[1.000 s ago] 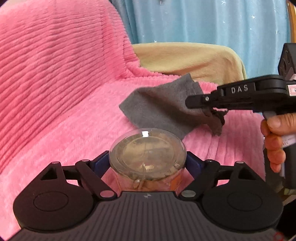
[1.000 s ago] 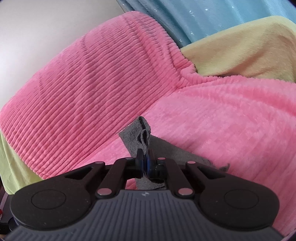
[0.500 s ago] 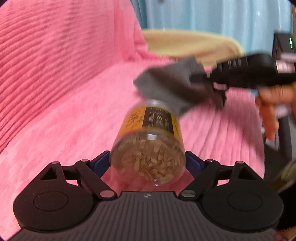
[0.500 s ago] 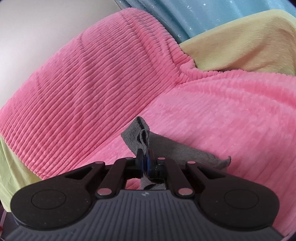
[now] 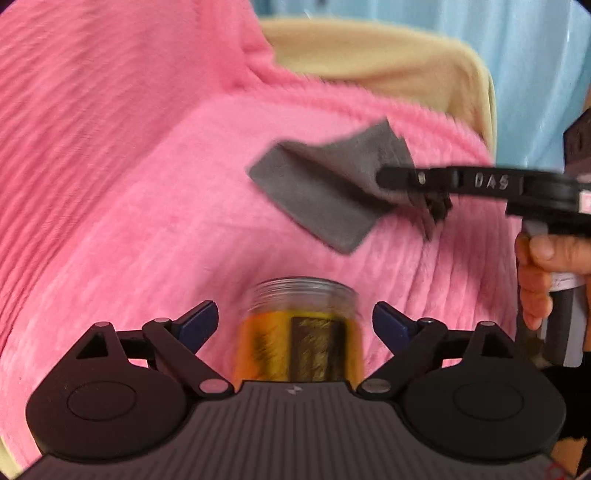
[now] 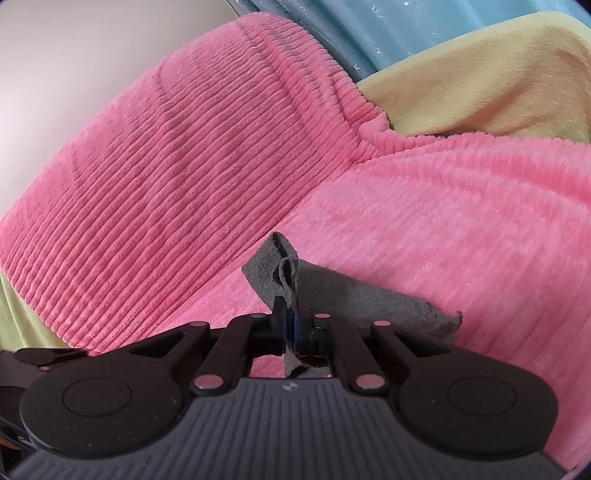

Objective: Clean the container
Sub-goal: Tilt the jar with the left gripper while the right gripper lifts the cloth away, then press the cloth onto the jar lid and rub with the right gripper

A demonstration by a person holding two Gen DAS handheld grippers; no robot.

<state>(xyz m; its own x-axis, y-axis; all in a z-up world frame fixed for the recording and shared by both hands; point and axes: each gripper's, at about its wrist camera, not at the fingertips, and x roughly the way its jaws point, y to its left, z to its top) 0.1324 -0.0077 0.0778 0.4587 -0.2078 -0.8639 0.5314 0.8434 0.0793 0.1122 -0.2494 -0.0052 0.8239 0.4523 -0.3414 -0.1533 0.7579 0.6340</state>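
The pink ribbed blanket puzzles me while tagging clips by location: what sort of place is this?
Probably a home living room or bedroom: the pink blanket drapes a sofa-like seat, beside a yellow throw, with a blue star-patterned curtain behind.

A ribbed pink blanket [image 6: 229, 177] covers a seat and its backrest. A pale yellow blanket [image 6: 487, 81] lies behind it, with a light blue curtain [image 6: 369, 33] with small stars beyond.

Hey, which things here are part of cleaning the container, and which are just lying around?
Part of the job:
- jar, between the open left claw
- grey cloth, pinched in the right claw

Just lying about:
- pink blanket
- yellow blanket
- blue curtain
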